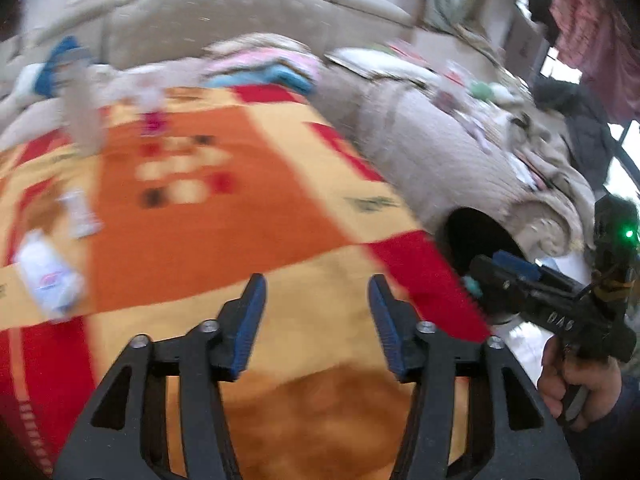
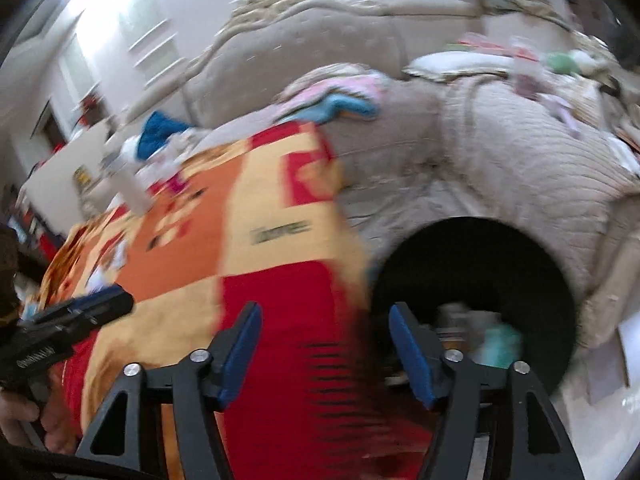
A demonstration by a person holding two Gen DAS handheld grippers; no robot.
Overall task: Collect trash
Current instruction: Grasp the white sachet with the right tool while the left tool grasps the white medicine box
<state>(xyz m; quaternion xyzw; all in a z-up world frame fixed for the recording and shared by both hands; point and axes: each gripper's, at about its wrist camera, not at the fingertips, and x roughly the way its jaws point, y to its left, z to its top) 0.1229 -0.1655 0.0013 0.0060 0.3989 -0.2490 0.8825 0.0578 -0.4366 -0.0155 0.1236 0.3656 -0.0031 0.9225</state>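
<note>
My left gripper (image 1: 316, 292) is open and empty above an orange, red and yellow blanket (image 1: 224, 216). On the blanket's left lie a white wrapper (image 1: 48, 280) and a smaller white scrap (image 1: 80, 212); farther back a cardboard tube (image 1: 84, 120) stands upright. The black bin (image 1: 476, 236) sits off the blanket's right edge, with my right gripper (image 1: 492, 268) at its mouth. In the right wrist view the right gripper (image 2: 326, 320) is open with nothing between its pads. It hangs over the blanket's edge, left of the bin (image 2: 476, 264), which holds blurred trash, one piece teal (image 2: 500, 344).
A beige quilt (image 1: 432, 152) with scattered small items lies right of the blanket. Pink and blue cloths (image 1: 264, 68) are piled by the padded headboard (image 1: 208, 12). A hand (image 1: 576, 384) grips the right tool. The left gripper (image 2: 108, 300) shows at the right wrist view's left edge. Both views are motion-blurred.
</note>
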